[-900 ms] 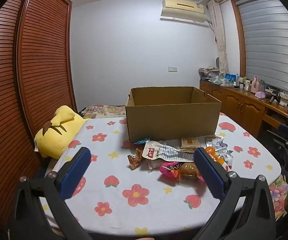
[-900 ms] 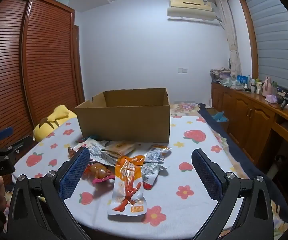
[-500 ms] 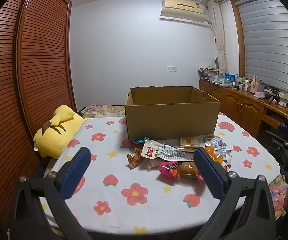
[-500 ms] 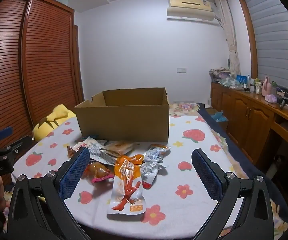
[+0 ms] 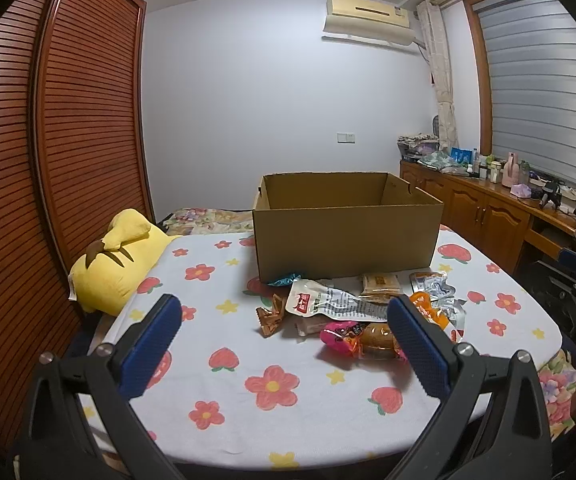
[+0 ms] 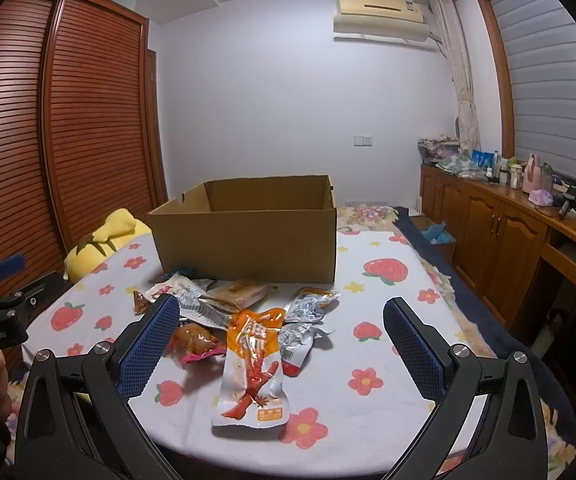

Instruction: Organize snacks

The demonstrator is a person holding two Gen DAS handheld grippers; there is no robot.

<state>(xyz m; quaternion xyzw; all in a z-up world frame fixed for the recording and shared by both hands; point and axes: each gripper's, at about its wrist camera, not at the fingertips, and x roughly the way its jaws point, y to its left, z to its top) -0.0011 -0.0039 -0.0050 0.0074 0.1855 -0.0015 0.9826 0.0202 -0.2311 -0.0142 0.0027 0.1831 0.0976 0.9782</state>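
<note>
The table (image 5: 327, 420), under a white cloth printed with flowers and strawberries, has its rounded near edge running along the bottom of both views, and a broad strip of bare cloth lies between that edge and the snacks. The left gripper (image 5: 284, 344) hangs over this strip with its blue-padded jaws spread wide and nothing between them; the right gripper (image 6: 280, 344) is likewise wide apart and grips nothing, its jaws framing the orange packet (image 6: 254, 364) that lies flat on the cloth below. In the right wrist view the cloth to the right of the pile is free up to the table's right edge. The open cardboard box (image 5: 343, 228) stands upright at frame centre, just behind the snack pile (image 5: 363, 312), its top flaps gone and its brown front wall plain. The pile is loose and overlapping: a white pouch with a red mark (image 5: 319, 300), a brown wrapper (image 5: 270, 318), a pink-ended packet (image 5: 343, 334) and silvery packets (image 6: 307, 308). A yellow plush (image 5: 116, 260) sits at the table's left edge beside the slatted wooden wardrobe (image 5: 48, 140). Print on the packets is too small to read; the other gripper's body at the left edge of the right wrist view bears pale lettering I cannot make out surely.
</note>
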